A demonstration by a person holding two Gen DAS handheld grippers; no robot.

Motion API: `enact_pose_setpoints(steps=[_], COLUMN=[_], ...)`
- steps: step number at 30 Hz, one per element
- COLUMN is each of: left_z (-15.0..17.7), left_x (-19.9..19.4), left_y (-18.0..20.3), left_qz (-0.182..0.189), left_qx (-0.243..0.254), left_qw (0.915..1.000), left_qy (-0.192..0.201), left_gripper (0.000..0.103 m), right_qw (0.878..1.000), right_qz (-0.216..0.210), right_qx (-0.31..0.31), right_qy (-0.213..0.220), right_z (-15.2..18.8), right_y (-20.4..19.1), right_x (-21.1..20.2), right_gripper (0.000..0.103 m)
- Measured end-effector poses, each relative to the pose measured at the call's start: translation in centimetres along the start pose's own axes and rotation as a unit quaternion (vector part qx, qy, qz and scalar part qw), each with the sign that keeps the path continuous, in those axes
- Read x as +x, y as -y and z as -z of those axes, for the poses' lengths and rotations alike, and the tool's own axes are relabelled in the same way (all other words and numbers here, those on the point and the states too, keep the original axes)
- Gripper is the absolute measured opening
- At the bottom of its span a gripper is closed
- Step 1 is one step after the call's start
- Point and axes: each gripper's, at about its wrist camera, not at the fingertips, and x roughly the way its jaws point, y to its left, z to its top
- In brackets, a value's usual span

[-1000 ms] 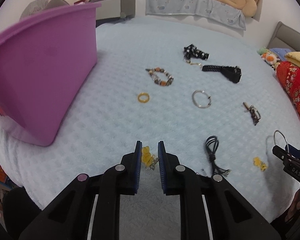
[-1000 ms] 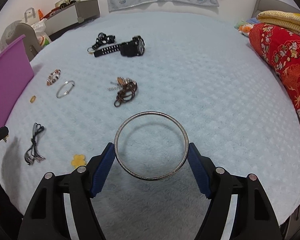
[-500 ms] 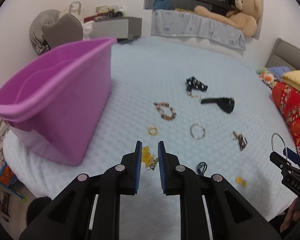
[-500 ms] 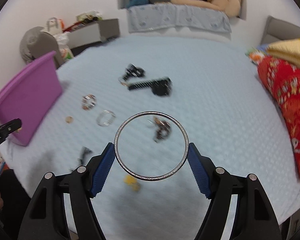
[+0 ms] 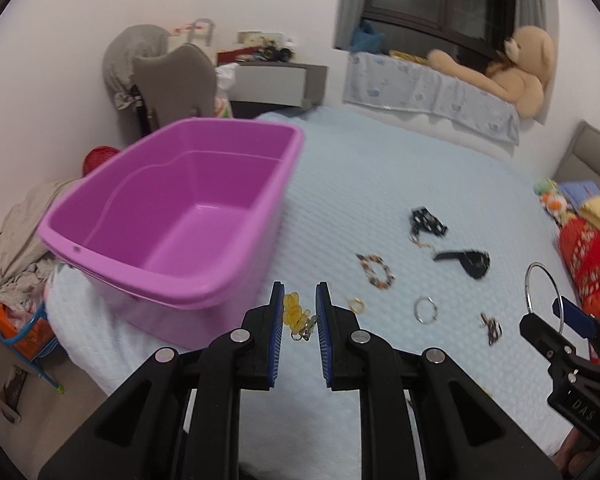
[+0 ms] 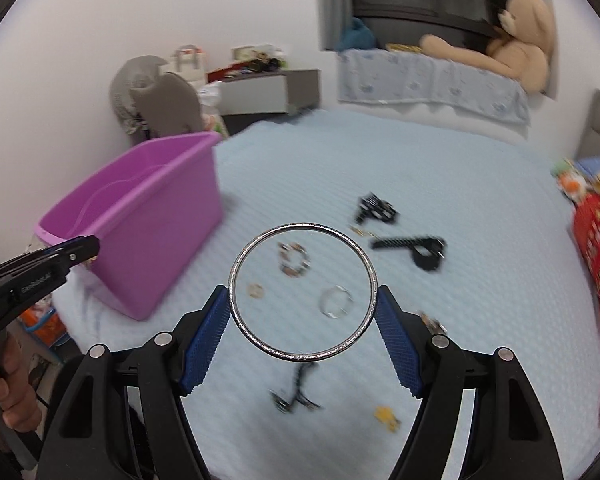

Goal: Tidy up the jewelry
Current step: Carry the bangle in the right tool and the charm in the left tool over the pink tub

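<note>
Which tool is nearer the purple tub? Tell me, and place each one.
Left. The left tool, holding a yellow charm, sits just beside the purple tub; the right tool, gripping the silver bangle, is farther out over the bed.

Little lettering is showing anywhere. In the left wrist view, pale capitals reading "DAS" are showing on the black body of the right gripper (image 5: 556, 318), at the lower right of the frame. In the right wrist view, a pale line of lettering is running along the black body of the left gripper (image 6: 94, 246), at the left edge of the frame, but it is coming out too blurred to read.
</note>
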Motion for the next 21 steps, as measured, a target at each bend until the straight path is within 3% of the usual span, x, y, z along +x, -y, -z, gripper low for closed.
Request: enact_pose_setpoints(steps=[10,21], left_z=[-3.0,-6.4], left_x=[-1.4,-2.2], left_y=[-6.0,-12.0], left_qz=[-0.054,-0.111], left_qx=[-0.051,-0.066], left_qw=[0.9972,0.9914], left_qy=[0.011,0.023], left_gripper=[0.016,0.016], right_qw=[0.996,0.986], right_qz=[-0.067,-0.134], right_qx=[-0.050,-0.085], right_qy=[0.019,0.044], right_z=[-6.1,-11.9], right_y=[-7.6,-15.5], right_x=[1.2,3.2], right_gripper=[0.071,0.071])
